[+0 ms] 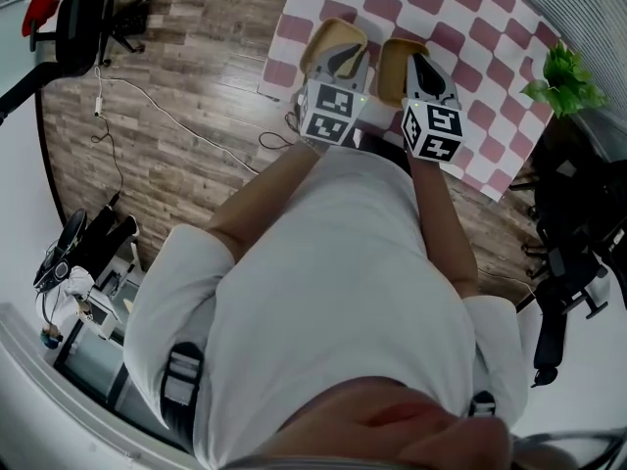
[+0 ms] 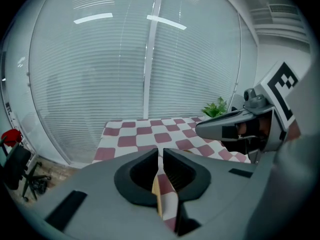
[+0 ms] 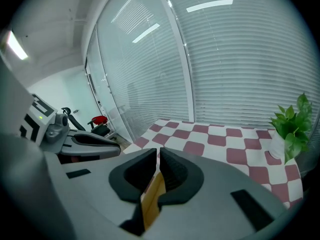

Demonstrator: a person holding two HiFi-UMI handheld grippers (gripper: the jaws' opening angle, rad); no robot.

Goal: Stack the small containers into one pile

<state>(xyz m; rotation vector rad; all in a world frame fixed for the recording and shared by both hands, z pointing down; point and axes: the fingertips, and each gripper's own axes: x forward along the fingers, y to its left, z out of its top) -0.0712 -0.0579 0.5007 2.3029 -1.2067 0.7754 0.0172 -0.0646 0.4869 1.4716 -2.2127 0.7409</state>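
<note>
In the head view both grippers hang side by side above the red-and-white checked table (image 1: 470,18). My left gripper (image 1: 336,59) is shut on the rim of a tan small container (image 1: 331,37). In the left gripper view its jaws (image 2: 161,156) pinch a thin tan wall (image 2: 156,196). My right gripper (image 1: 419,67) is shut on a second tan container (image 1: 394,67), and its own view shows the tan wall (image 3: 152,201) clamped between the jaws (image 3: 159,159). The two containers are held close together, apart from each other and off the table. Each gripper appears in the other's view: right gripper (image 2: 235,129), left gripper (image 3: 85,141).
A green potted plant (image 1: 563,76) stands at the table's right edge, also visible as the plant (image 3: 292,126) in the right gripper view. Window blinds lie beyond the table. Office chairs (image 1: 83,18) and cables (image 1: 147,106) are on the wooden floor to the left.
</note>
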